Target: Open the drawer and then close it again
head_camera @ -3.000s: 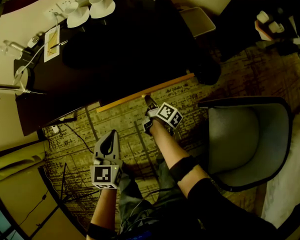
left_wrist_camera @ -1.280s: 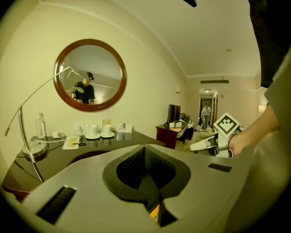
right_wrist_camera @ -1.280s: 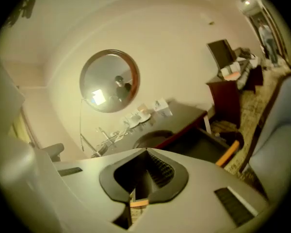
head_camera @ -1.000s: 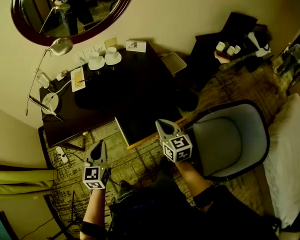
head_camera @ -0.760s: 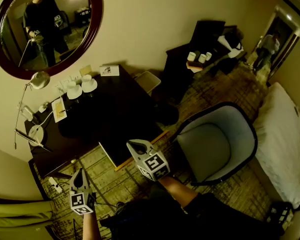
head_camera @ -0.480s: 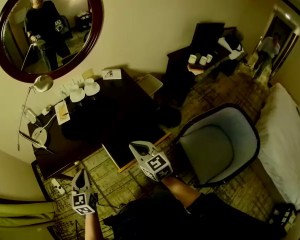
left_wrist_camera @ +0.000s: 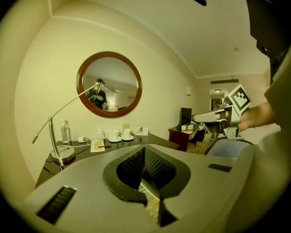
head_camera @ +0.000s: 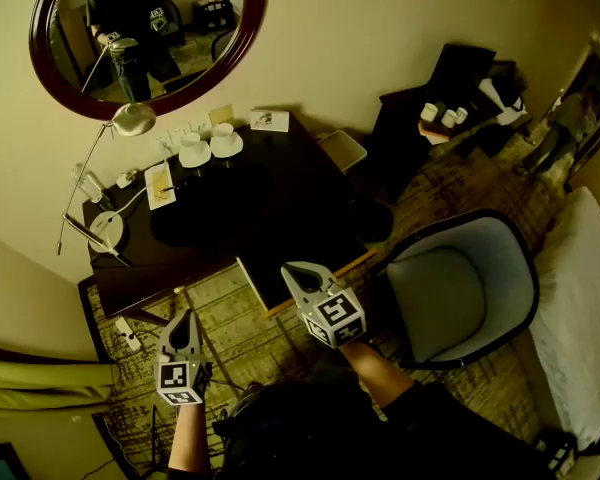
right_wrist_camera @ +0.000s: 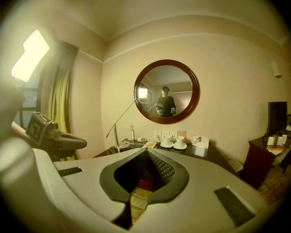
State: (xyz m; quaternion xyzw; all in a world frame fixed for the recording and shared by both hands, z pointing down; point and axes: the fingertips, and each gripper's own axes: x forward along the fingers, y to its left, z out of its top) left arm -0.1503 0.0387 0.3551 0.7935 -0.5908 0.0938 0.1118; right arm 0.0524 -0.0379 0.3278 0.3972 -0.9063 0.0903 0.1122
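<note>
So in the head view the dark desk point(head_camera: 270, 203) is what's holding everything for me. Working round its top: two white cups on saucers point(head_camera: 208, 147) side by side at 11 o'clock, a little folded card point(head_camera: 269, 120) at 12, a notepad with a pen point(head_camera: 160, 184) across it at 10, and the round lamp base point(head_camera: 107, 227) out at 9. The desk stands on patterned carpet point(head_camera: 230, 313), with an armchair point(head_camera: 465, 288) at 4 o'clock.

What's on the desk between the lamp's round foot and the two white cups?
A pale notepad lies there, between the lamp's foot and the cups. The head view shows it best; the left gripper view shows it too.
</note>
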